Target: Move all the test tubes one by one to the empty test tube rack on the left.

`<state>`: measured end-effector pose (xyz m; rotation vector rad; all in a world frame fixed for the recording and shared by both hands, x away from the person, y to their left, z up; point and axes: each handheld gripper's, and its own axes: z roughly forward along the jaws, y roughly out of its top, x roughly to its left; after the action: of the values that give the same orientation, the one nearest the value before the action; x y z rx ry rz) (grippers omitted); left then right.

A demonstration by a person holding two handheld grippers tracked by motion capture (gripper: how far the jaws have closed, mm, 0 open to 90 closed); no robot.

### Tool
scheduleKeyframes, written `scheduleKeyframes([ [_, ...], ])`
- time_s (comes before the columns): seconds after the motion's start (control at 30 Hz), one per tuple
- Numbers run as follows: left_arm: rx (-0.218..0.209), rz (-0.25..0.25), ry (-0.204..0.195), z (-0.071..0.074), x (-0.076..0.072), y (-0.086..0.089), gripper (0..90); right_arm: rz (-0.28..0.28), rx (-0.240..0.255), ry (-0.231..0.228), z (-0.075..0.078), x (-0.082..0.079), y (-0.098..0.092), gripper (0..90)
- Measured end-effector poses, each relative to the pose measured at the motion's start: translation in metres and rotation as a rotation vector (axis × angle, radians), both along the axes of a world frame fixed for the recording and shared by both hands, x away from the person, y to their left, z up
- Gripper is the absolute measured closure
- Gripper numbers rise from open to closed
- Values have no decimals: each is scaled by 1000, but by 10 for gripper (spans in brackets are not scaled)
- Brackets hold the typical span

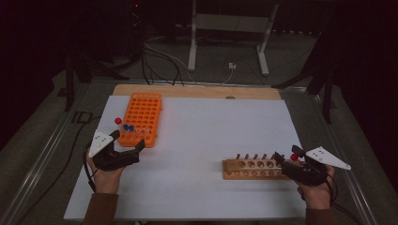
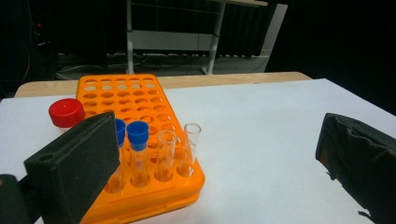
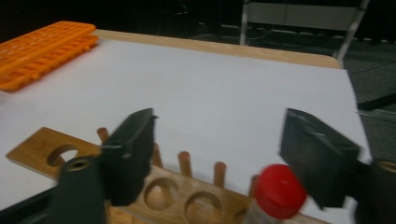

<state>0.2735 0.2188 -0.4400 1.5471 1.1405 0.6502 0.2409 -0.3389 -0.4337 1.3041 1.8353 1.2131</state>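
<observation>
Two black hand-held grippers (image 1: 123, 149) (image 1: 285, 161) with grey triangular plates, trailing black cables, brown sleeves (image 1: 100, 208).

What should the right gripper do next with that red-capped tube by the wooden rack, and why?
Probably bring the right gripper a bit further over the red-capped tube and then close. Its jaws stand apart, and the red cap sits beside the right-hand jaw rather than centred between them. The tube stands at the end of the wooden rack, so centring first should likely give a straight grip.

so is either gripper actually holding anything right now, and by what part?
Nothing is held. The right gripper has its jaws open around the red-capped tube in the wooden rack, pads not touching. The left gripper is open, beside the orange rack.
</observation>
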Motion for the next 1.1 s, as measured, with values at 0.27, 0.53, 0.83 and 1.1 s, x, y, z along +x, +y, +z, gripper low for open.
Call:
scheduleKeyframes([
  [0.27,5,-4,5,-1,1,-2,5,-38,-3,-8,-4,-10,-14,397],
  [0.53,1,1,11,-2,1,0,5,-45,-41,26,-12,-10,-14,591],
  [0.83,0,-2,15,-2,1,-1,5,-46,-68,36,-16,-9,-14,693],
  [1.1,-4,1,19,-4,2,-1,5,-44,-66,51,-18,-8,-15,689],
])
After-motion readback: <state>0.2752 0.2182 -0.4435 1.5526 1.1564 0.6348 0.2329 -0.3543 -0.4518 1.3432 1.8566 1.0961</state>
